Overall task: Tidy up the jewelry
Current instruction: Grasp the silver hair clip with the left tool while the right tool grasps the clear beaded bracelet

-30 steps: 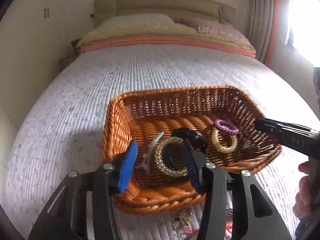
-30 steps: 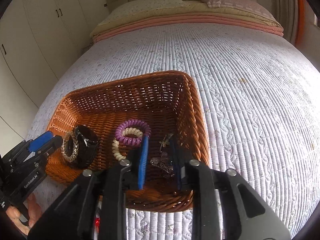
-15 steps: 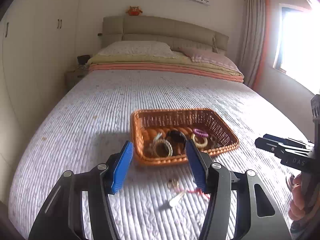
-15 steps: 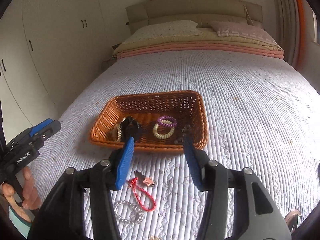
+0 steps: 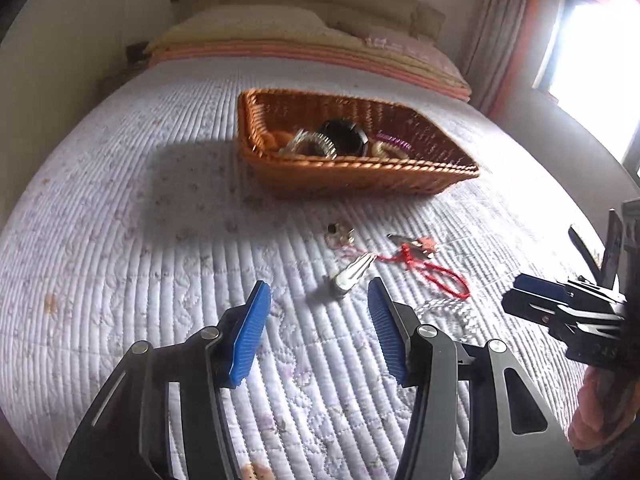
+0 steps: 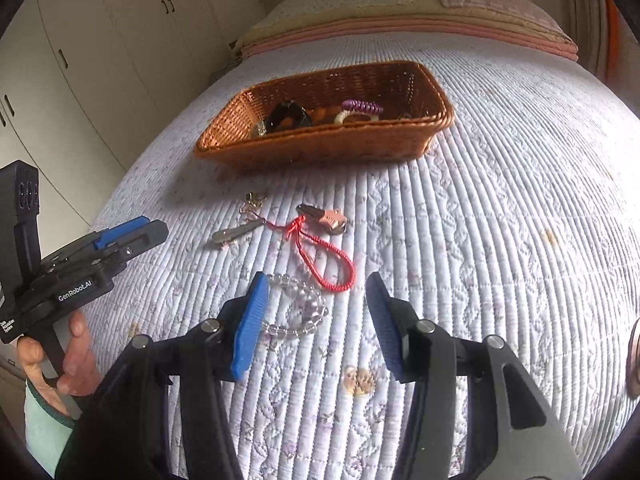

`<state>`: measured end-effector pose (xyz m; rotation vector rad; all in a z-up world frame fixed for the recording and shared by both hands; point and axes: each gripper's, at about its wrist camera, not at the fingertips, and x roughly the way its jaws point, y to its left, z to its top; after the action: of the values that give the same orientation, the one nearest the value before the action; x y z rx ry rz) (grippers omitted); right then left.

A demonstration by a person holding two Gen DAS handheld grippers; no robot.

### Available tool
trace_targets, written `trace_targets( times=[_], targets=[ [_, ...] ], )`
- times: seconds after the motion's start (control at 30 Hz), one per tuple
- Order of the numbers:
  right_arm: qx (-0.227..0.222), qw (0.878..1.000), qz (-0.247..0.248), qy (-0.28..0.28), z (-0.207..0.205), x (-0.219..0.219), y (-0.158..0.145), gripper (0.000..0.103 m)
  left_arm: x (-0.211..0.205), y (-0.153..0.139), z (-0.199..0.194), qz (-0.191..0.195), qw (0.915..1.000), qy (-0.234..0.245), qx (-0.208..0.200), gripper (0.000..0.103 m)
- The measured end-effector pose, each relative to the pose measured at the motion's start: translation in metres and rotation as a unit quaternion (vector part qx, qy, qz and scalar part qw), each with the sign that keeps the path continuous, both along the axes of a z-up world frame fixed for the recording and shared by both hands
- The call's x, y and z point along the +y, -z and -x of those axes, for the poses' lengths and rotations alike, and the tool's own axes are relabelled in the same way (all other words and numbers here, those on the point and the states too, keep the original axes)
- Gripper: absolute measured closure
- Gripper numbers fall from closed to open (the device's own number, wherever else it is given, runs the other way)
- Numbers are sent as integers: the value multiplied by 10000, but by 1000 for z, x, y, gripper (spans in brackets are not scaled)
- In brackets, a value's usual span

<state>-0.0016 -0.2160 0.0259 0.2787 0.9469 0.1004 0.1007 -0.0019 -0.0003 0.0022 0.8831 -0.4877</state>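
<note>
**Jewelry on quilt, both grippers empty**

Currently a wicker basket [image 6: 320, 148] sits on the quilted bedspread [image 6: 500, 208], holding a black bangle [image 6: 288, 118], a purple coil tie [image 6: 362, 107], a cream bead bracelet [image 6: 344, 118] and a gold-toned bracelet [image 5: 310, 146] (partly hidden behind the near rim).

Loose pieces lie on the quilt on the near side of the basket, apart from it: a red cord loop [image 6: 330, 266] knotted to a small pink-and-dark clip [image 6: 326, 218], a silver hair clip [image 6: 236, 232], a small gold-toned charm cluster [image 6: 254, 200], and a clear bead bracelet [image 6: 298, 310].

Right gripper [image 6: 312, 316]: jaws wide apart, nothing held. The clear bead bracelet lies between and just ahead of its blue pads [image 6: 250, 320], nearer the left one; contact cannot be told.

Left gripper [image 5: 320, 328]: jaws wide apart, nothing held. The silver hair clip [image 5: 352, 274] lies just beyond the gap, not touching.
</note>
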Motion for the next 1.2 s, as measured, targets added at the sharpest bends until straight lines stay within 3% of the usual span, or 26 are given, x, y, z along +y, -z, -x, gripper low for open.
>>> trace_targets(
  times=[0.1, 0.27, 0.5, 0.67, 0.77, 0.87, 1.2],
  targets=[
    [116, 9999, -15, -75, -1, 6, 12, 56, -2, 19, -7, 125, 9994, 57, 326, 61],
    [242, 9995, -13, -215, -5, 14, 25, 66, -9, 22, -17, 267, 9983, 321, 406, 61],
    [312, 9992, 196, -126, -17, 21, 38, 72, -41, 29, -35, -209, 9973, 632, 318, 61],
    [267, 9970, 728, -91, -26, 31, 40, 79, -60, 28, -38, -461, 9952, 851, 161, 60],
    [184, 9950, 977, -115, -23, 37, 40, 83, -71, 31, -28, -843, 9918, 959, -53, 62],
    [149, 9940, 1071, -142, -21, 38, 39, 91, -76, 32, -21, -1077, 9893, 963, -177, 81],
    [168, 9951, 965, -93, -1, 30, 36, 94, -42, 29, 18, -959, 9939, 522, -134, 81]
  ],
)
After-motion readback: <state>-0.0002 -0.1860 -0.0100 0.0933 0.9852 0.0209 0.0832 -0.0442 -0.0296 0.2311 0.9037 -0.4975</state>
